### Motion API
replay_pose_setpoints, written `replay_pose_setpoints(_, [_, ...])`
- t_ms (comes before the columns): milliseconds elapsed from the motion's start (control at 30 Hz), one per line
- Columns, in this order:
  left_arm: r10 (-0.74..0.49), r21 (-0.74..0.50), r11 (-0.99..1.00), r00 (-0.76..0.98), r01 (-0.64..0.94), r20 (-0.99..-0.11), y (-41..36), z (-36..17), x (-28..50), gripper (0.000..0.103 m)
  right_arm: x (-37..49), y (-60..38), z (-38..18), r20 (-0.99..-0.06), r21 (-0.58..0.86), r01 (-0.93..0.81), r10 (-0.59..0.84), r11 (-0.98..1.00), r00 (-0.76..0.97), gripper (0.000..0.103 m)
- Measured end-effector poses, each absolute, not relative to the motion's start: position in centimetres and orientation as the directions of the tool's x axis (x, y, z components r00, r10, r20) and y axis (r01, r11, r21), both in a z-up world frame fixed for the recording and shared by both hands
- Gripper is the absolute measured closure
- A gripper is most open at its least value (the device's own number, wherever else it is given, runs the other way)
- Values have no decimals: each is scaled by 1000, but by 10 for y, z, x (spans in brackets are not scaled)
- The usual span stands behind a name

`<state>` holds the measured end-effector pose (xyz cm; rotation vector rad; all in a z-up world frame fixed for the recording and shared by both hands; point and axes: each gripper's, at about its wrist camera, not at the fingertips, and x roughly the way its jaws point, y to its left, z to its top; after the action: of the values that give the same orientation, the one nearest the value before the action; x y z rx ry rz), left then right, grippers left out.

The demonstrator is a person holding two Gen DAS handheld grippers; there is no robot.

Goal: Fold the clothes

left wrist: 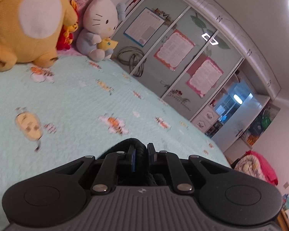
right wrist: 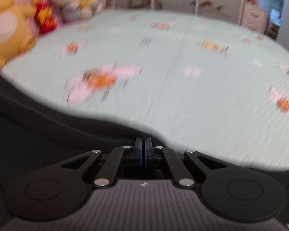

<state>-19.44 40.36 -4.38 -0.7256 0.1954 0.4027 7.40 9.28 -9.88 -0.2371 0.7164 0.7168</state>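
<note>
Pinching a bunched ridge of the black garment [left wrist: 133, 144], the left gripper [left wrist: 141, 153] holds it above the mint bedspread [left wrist: 77, 100]. In the right wrist view (badly blurred) the dark, smooth cloth spreads leftward from the right gripper [right wrist: 144, 150], whose pads are clamped on its edge.

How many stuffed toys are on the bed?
3, maybe more hidden: yellow plush at the far left, small red plush beside it, white cat plush next along.
</note>
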Motion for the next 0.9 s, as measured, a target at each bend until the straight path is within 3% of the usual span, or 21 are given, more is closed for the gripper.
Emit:
replay_pose_setpoints(100, [305, -608, 665, 900, -435, -310, 431, -35, -148, 92, 112, 105, -68, -617, 63, -646, 538, 761, 574, 103])
replay_pose_setpoints(300, [314, -632, 590, 863, -503, -395, 505, -53, -38, 92, 200, 156, -50, -583, 66, -587, 508, 807, 634, 103])
replay_pose_setpoints(400, [297, -616, 499, 788, -610, -539, 544, -93, 14, 88, 242, 176, -72, -622, 100, -533, 471, 840, 626, 102])
replay_pose_setpoints(467, [264, -561, 426, 690, -710, -674, 564, -133, 38, 87, 264, 183, -99, -672, 136, -476, 434, 869, 600, 95])
replay_pose_setpoints(533, [236, -533, 392, 642, -750, -730, 569, -161, 41, 87, 280, 187, -123, -703, 172, -421, 410, 891, 580, 94])
replay_pose_setpoints(600, [228, -568, 429, 693, -702, -684, 564, -163, 24, 85, 255, 160, -118, -629, 236, -416, 465, 878, 623, 92])
replay_pose_setpoints(667, [208, -593, 472, 736, -653, -644, 555, -152, 3, 80, 222, 125, -108, -542, 284, -429, 512, 858, 666, 67])
replay_pose_setpoints(733, [208, -600, 507, 763, -619, -612, 541, -136, -28, 74, 181, 84, -93, -499, 256, -439, 507, 861, 703, 55])
replay_pose_setpoints(800, [216, -602, 536, 786, -592, -580, 524, -123, -66, 63, 162, 42, -91, -494, 262, -389, 469, 883, 732, 52])
replay_pose_setpoints(900, [237, -612, 518, 787, -598, -569, 494, -120, -126, 63, 147, -22, -97, -516, 292, -271, 389, 917, 763, 49])
